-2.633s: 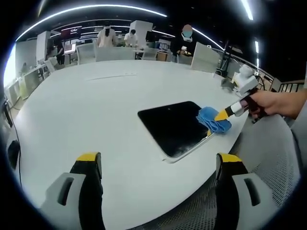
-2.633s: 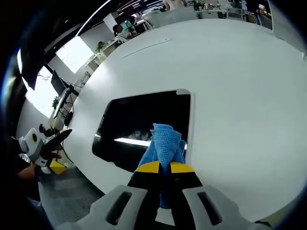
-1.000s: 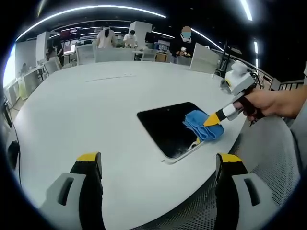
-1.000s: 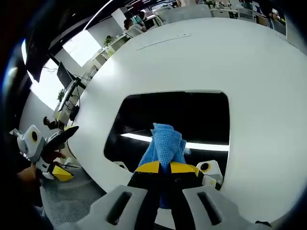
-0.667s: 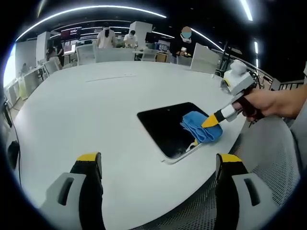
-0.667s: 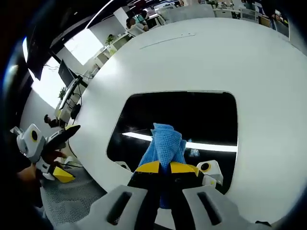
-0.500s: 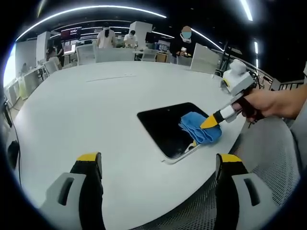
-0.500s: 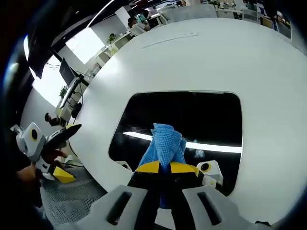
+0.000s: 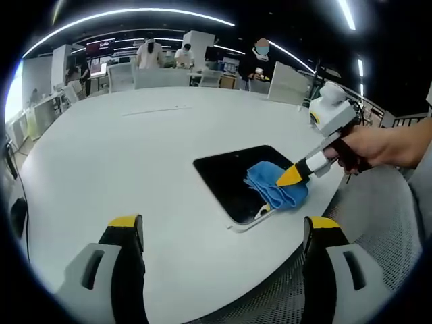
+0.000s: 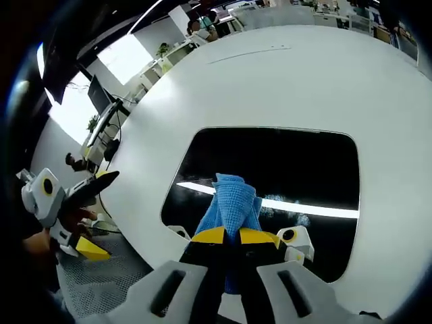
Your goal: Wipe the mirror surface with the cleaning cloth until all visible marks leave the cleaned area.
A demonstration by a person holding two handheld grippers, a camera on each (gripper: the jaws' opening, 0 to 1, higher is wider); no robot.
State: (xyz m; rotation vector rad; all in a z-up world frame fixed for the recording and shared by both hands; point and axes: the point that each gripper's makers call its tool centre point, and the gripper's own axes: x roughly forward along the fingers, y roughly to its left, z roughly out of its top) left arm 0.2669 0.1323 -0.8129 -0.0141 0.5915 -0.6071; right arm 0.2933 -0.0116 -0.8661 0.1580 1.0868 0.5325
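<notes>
So we're mid-wipe as far as I can tell. The right gripper point(image 10: 226, 235) has its jaws clamped on the blue cleaning cloth point(image 10: 233, 200), and the cloth is pressed down onto the mirror point(image 10: 283, 162), which lies flat on the big white table point(image 9: 121, 155) close to the near edge. From the left gripper view you can see the cloth bunched on the mirror's near-right part, with a hand point(image 9: 385, 145) driving that gripper in from the right.

The left gripper point(image 9: 219, 233) hovers over the table short of the mirror, jaws wide apart, holding nothing.

There's a faint smudgy patch on the glass just right of the cloth in the right gripper view, next to the bright strip of reflected ceiling light. Hard to say whether it's a mark or just reflection, but I'd treat it as not clean yet.

Next move, I reckon: keep the cloth flat and pressed, sweep it across that smudgy bit and then over the far part of the glass it isn't covering. Watch that the mirror doesn't slide toward the table edge.
</notes>
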